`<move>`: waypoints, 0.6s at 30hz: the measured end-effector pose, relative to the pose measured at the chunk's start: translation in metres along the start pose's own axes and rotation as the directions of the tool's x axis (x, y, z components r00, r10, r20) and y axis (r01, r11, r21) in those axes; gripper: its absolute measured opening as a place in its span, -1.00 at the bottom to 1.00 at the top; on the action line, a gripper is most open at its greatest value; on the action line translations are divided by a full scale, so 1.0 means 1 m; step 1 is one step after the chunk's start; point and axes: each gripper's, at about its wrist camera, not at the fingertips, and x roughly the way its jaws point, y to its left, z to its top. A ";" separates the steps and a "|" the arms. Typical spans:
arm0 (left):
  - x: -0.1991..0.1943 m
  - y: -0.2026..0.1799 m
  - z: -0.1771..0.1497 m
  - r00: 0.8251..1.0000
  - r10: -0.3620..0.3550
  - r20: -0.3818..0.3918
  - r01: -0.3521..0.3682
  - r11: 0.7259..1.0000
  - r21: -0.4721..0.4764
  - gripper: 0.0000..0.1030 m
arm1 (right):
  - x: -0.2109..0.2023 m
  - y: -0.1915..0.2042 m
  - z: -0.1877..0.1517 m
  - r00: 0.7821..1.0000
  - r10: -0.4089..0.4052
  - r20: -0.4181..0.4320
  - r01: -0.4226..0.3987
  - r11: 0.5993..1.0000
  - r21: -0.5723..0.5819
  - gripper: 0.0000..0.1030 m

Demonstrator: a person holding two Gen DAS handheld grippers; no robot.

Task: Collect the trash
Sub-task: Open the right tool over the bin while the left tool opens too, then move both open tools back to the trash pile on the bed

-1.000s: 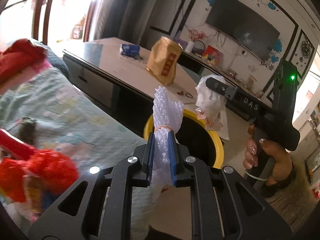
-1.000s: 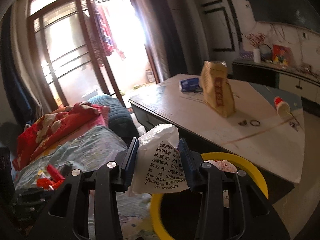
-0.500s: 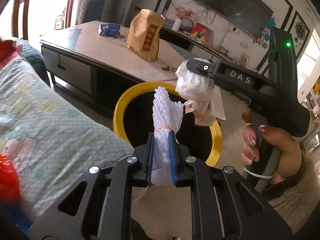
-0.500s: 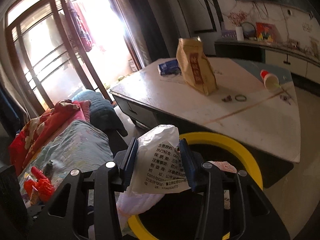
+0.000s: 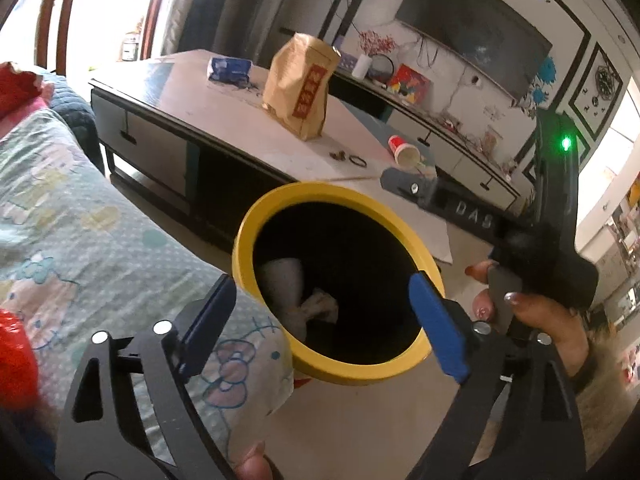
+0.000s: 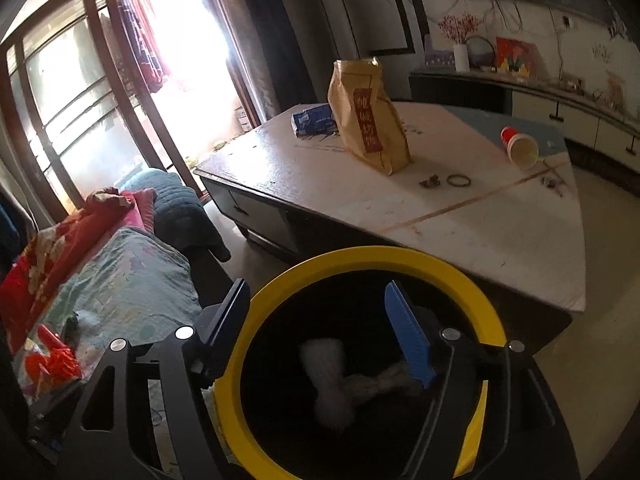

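A yellow-rimmed bin (image 5: 280, 200) (image 6: 492, 312) with a dark inside stands on the floor between the sofa and the low table. White bubble wrap (image 5: 286, 288) (image 6: 326, 376) and a white plastic bag (image 5: 320, 306) (image 6: 384, 380) lie inside it. My left gripper (image 5: 320, 320) hangs open over the bin's near side, nothing between its blue pads. My right gripper (image 6: 320, 328) is open too, right above the bin mouth, and its black body (image 5: 472, 216) shows in the left wrist view, held by a hand (image 5: 536, 312).
A low table (image 6: 480, 232) behind the bin carries a brown paper bag (image 6: 368, 120), a blue packet (image 6: 312, 120), a tipped red cup (image 6: 520, 148) and small bits. A sofa with a patterned cover (image 5: 80, 240) lies left, with red wrappers (image 6: 52, 360) on it.
Both grippers have opened. The bubble wrap left my left gripper and the white bag left my right one; both now lie inside the bin.
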 end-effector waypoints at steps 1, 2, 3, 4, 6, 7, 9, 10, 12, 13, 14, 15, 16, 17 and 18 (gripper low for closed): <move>-0.004 0.001 0.001 1.000 0.008 0.010 -0.008 1.000 -0.002 0.66 | -0.002 0.003 0.000 1.000 -0.011 0.009 0.011 1.000 -0.014 0.36; -0.008 0.002 0.002 1.000 0.021 0.021 -0.020 1.000 -0.004 0.76 | -0.004 0.006 -0.001 1.000 -0.014 0.016 0.014 1.000 -0.024 0.39; -0.012 0.003 0.003 0.999 0.031 0.031 -0.031 0.999 -0.009 0.79 | -0.006 0.008 -0.001 1.000 -0.015 0.020 0.015 0.999 -0.029 0.40; -0.015 0.005 0.003 0.998 0.039 0.039 -0.038 0.999 -0.015 0.79 | -0.007 0.010 -0.001 1.000 -0.013 0.024 0.014 0.999 -0.035 0.41; -0.025 0.011 0.004 0.997 0.050 0.055 -0.048 0.998 -0.036 0.79 | -0.011 0.015 0.000 1.000 -0.003 0.030 0.004 0.999 -0.045 0.47; -0.029 0.013 0.005 0.997 0.056 0.061 -0.053 0.998 -0.043 0.79 | -0.013 0.017 0.000 0.999 -0.002 0.035 0.003 0.999 -0.051 0.48; -0.038 0.019 0.006 0.994 0.074 0.081 -0.069 0.996 -0.057 0.79 | -0.017 0.023 0.001 0.999 0.007 0.044 -0.004 0.998 -0.069 0.50; -0.044 0.022 0.007 0.992 0.088 0.093 -0.082 0.994 -0.066 0.79 | -0.019 0.025 0.001 0.999 0.009 0.046 -0.005 0.997 -0.073 0.50; -0.053 0.027 0.008 0.989 0.103 0.109 -0.095 0.992 -0.079 0.79 | -0.022 0.031 0.002 0.999 0.023 0.049 -0.019 0.996 -0.084 0.52; -0.058 0.030 0.008 0.987 0.112 0.117 -0.102 0.991 -0.085 0.79 | -0.025 0.033 0.002 0.998 0.027 0.052 -0.022 0.996 -0.089 0.52; -0.065 0.032 0.008 0.984 0.126 0.129 -0.115 0.989 -0.090 0.79 | -0.028 0.037 0.003 0.998 0.036 0.056 -0.030 0.995 -0.096 0.53; -0.070 0.034 0.008 0.981 0.139 0.138 -0.127 0.988 -0.092 0.79 | -0.030 0.041 0.003 0.997 0.044 0.060 -0.038 0.994 -0.099 0.56; -0.076 0.036 0.008 0.977 0.152 0.148 -0.139 0.986 -0.095 0.79 | -0.032 0.043 0.004 0.997 0.049 0.062 -0.042 0.994 -0.100 0.57; -0.084 0.039 0.008 0.971 0.174 0.161 -0.159 0.982 -0.102 0.79 | -0.036 0.047 0.004 0.996 0.058 0.067 -0.051 0.993 -0.103 0.58; -0.089 0.041 0.006 0.968 0.186 0.168 -0.170 0.980 -0.107 0.79 | -0.038 0.051 0.005 0.995 0.070 0.070 -0.062 0.992 -0.106 0.58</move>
